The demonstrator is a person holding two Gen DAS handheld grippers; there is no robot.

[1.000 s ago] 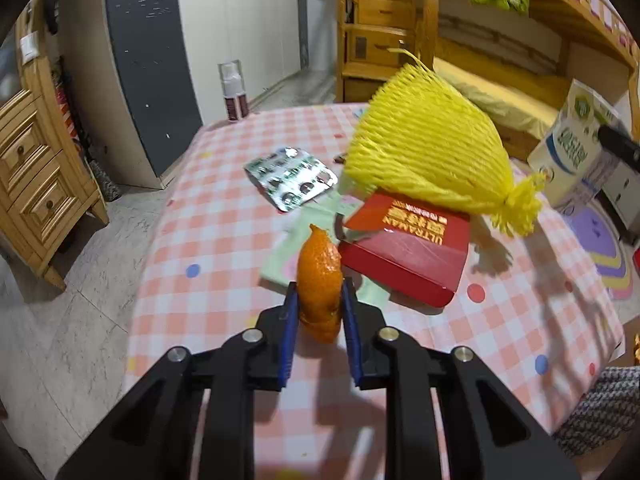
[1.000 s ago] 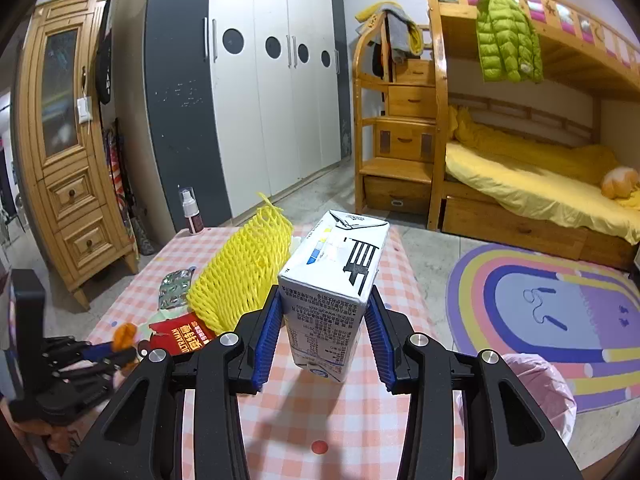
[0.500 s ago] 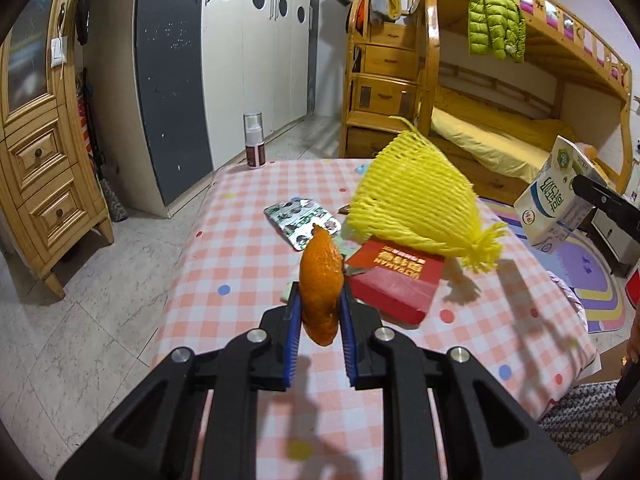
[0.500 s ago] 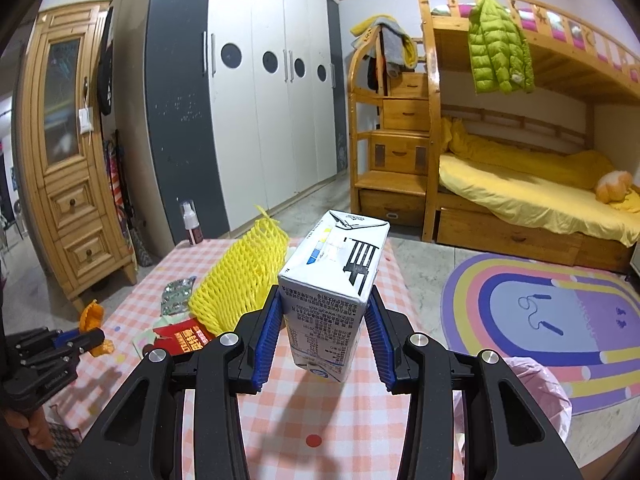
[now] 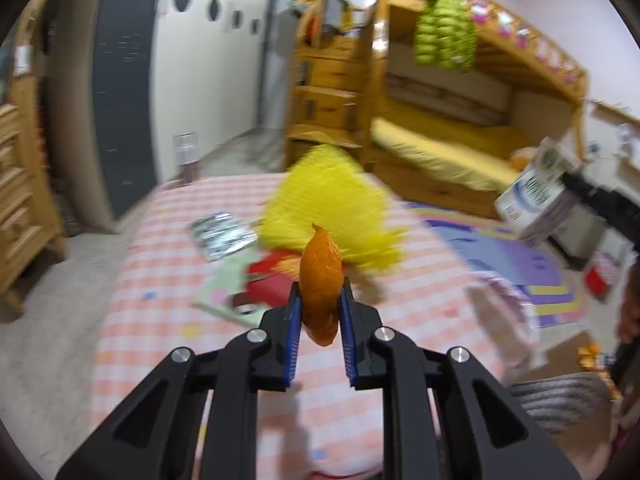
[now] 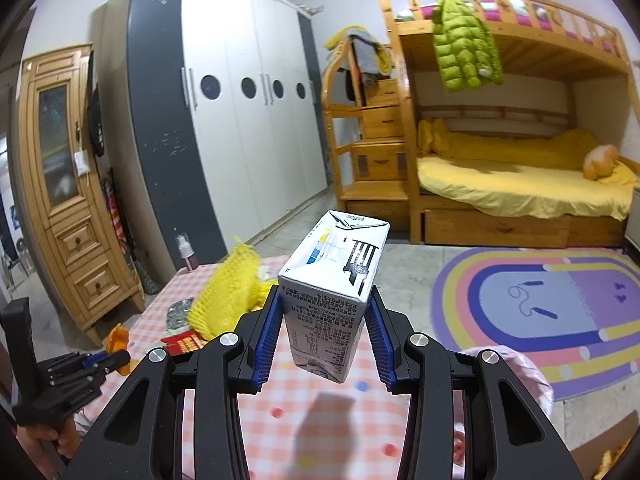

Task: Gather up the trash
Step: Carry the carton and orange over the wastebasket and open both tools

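Even indoor light fills both views, with dark vignetted corners and strong fisheye bending at the edges. The left wrist view is smeared by motion blur: the yellow net [image 5: 332, 204] and table [image 5: 160, 280] streak, though the left tool [image 5: 318, 312] stays sharp. The right wrist view is crisp; a soft shadow [image 6: 324, 432] falls on the tablecloth.

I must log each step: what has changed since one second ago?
The left gripper has lifted the orange peel up off the table. The right gripper stays shut on the milk carton, held above the table as before.
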